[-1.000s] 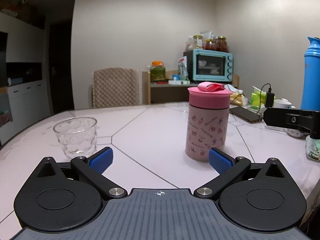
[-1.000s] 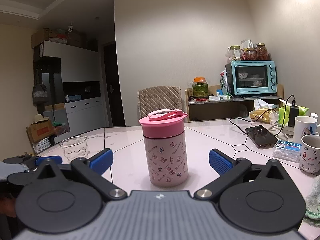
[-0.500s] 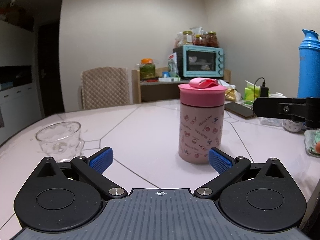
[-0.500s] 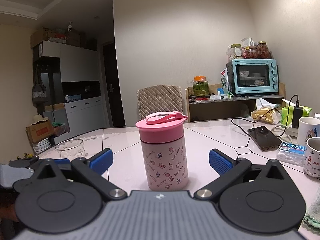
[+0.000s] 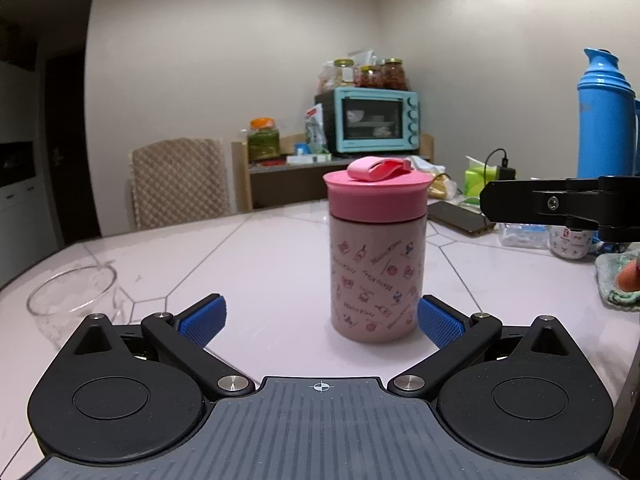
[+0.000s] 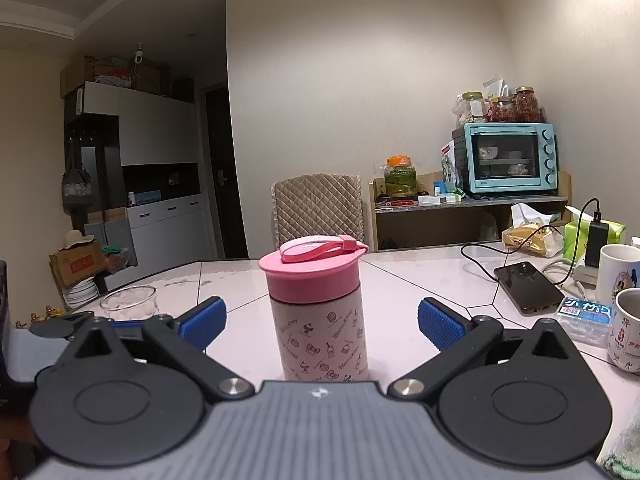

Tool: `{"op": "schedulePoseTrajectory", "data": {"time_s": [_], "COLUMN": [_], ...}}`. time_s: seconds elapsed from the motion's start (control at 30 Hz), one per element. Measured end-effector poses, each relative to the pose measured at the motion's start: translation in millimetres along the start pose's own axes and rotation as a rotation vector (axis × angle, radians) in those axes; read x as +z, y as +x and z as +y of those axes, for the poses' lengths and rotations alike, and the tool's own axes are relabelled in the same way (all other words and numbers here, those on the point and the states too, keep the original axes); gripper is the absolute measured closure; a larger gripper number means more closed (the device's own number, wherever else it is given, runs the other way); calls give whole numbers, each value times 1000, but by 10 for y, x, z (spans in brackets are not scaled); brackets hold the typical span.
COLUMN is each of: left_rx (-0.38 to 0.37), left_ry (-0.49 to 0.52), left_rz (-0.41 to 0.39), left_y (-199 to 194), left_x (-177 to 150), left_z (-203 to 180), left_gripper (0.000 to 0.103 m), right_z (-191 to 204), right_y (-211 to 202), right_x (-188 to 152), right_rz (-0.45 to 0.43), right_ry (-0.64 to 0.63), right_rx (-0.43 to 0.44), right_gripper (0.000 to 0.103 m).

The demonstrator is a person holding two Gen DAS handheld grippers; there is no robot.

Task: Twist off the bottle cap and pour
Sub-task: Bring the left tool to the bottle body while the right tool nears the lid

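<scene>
A pink patterned bottle (image 5: 377, 276) with a pink screw cap (image 5: 377, 196) stands upright on the white table. In the right wrist view the bottle (image 6: 320, 332) and its cap (image 6: 314, 270) stand between my fingers. My left gripper (image 5: 320, 320) is open, its right pad close to the bottle's base. My right gripper (image 6: 322, 320) is open and level with the bottle's body, not touching it. An empty clear glass (image 5: 74, 300) sits to the left; it also shows in the right wrist view (image 6: 128, 302).
A phone (image 6: 528, 286) on a cable, mugs (image 6: 618, 280), a small box (image 6: 586, 314) and a green cloth (image 5: 618, 280) crowd the table's right side. A blue thermos (image 5: 606, 116) stands far right. A chair (image 6: 320, 212) and a shelf with an oven (image 6: 510, 158) stand behind.
Both grippers have moved closer to the bottle, which looms larger. The left gripper has swung rightward, so the bottle sits nearer its centre and the glass has slid to the left edge.
</scene>
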State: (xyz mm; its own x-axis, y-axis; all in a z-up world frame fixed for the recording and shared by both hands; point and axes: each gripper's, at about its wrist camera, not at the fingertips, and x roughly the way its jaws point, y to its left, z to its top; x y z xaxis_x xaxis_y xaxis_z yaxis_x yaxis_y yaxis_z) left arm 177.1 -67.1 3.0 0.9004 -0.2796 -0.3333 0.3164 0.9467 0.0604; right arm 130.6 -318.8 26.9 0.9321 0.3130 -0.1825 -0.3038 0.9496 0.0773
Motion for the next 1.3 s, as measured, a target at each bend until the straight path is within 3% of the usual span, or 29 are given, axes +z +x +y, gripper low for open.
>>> {"op": "schedulePoseTrajectory", "data": {"time_s": [1.3], "left_rx": [-135], "left_ry": [44], "left_rz": [15], "left_y": [517], "left_x": [83], "left_z": [-35], "left_gripper": [0], "right_z": [-138], "right_y": [319], "right_x": [102], "right_rz": [10], "right_ry": [6], "right_rx": [28], "right_gripper": [0]}}
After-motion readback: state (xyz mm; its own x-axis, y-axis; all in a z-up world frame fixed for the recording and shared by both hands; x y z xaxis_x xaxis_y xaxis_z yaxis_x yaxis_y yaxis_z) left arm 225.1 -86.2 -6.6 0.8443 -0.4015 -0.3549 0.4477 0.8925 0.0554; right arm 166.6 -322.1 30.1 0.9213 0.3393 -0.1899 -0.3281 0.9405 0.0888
